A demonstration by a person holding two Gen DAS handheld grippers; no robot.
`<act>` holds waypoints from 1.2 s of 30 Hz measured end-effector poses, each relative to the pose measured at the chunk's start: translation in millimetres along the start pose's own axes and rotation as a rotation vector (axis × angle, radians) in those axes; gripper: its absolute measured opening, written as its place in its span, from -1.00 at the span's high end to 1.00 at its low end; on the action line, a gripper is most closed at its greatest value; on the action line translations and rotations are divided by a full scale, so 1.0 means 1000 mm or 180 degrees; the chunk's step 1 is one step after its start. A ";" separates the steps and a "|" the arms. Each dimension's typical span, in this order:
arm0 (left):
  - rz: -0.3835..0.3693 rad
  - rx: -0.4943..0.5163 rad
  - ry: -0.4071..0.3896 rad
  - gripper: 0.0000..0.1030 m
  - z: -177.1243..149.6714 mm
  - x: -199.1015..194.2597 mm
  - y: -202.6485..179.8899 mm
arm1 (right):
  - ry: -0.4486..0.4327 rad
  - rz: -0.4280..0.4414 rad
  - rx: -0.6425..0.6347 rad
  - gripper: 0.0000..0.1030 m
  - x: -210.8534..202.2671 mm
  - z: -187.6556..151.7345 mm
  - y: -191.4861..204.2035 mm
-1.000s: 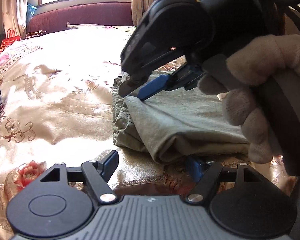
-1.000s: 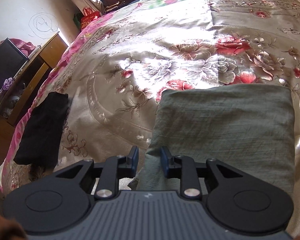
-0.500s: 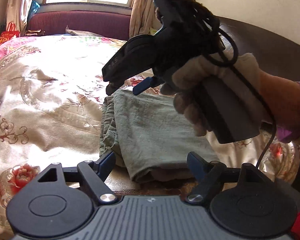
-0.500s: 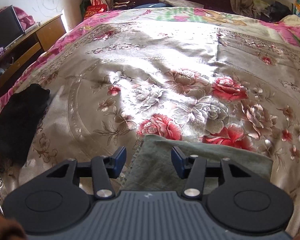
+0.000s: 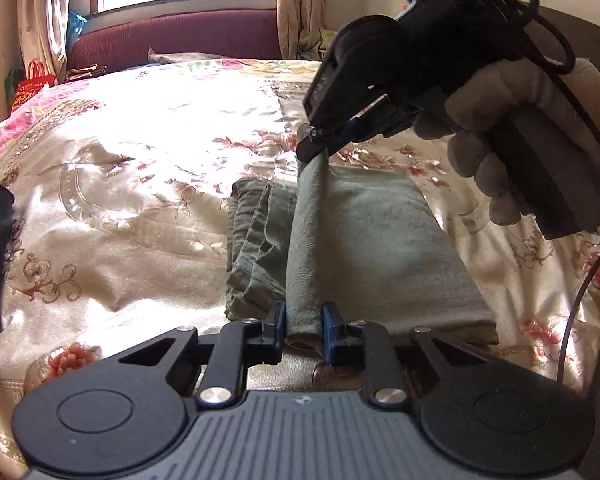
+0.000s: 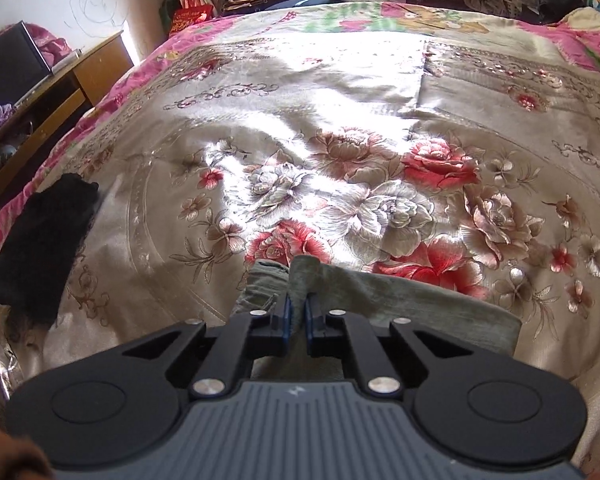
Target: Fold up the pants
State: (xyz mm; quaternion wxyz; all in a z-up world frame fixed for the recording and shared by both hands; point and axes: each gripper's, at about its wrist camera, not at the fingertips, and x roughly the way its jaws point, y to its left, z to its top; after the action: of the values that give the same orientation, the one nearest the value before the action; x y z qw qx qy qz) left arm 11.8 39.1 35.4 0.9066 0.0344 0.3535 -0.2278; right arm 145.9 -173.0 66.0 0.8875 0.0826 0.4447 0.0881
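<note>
Folded olive-green pants [image 5: 380, 248] lie on the flowered bedspread [image 5: 140, 160]. My left gripper [image 5: 303, 330] is at their near edge, its jaws closing, and the blue pads pinch a ridge of the top layer. At the far edge my right gripper [image 5: 316, 148], held by a gloved hand [image 5: 500, 120], is shut on the same ridge and holds it a little above the lower layers. In the right wrist view the pants [image 6: 400, 300] bunch up between that gripper's [image 6: 296, 320] closed pads.
A black cloth [image 6: 40, 240] lies near the bed's left edge. A wooden desk [image 6: 40, 92] stands left of the bed. A maroon bench [image 5: 180, 36] sits under the window beyond it. A cable [image 5: 580, 300] hangs from the right gripper.
Both grippers went from open to closed on the pants' top layer. The right one moved to the far left corner and lifted the fabric into a ridge.
</note>
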 end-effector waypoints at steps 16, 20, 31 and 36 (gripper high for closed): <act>0.0332 -0.0189 0.0388 0.31 -0.011 0.024 0.032 | 0.0125 0.0152 0.0000 0.59 0.066 -0.013 0.016; 0.0396 -0.0162 0.0326 0.31 -0.005 0.013 0.031 | -0.0028 0.0402 0.0190 0.47 0.036 -0.007 0.004; 0.0357 0.0277 0.0036 -0.03 0.039 0.031 -0.007 | -0.0342 0.0068 0.0149 0.31 -0.027 -0.050 -0.041; 0.0346 0.0377 0.0276 -0.02 0.042 0.064 -0.010 | -0.0308 0.0000 0.0465 0.30 -0.038 -0.079 -0.076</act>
State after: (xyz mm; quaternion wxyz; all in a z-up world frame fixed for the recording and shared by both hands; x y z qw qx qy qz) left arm 75.0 -3.7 26.2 0.8979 0.1170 0.3759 -0.1971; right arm 66.1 -250.6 31.9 0.8996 0.1513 0.4066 0.0512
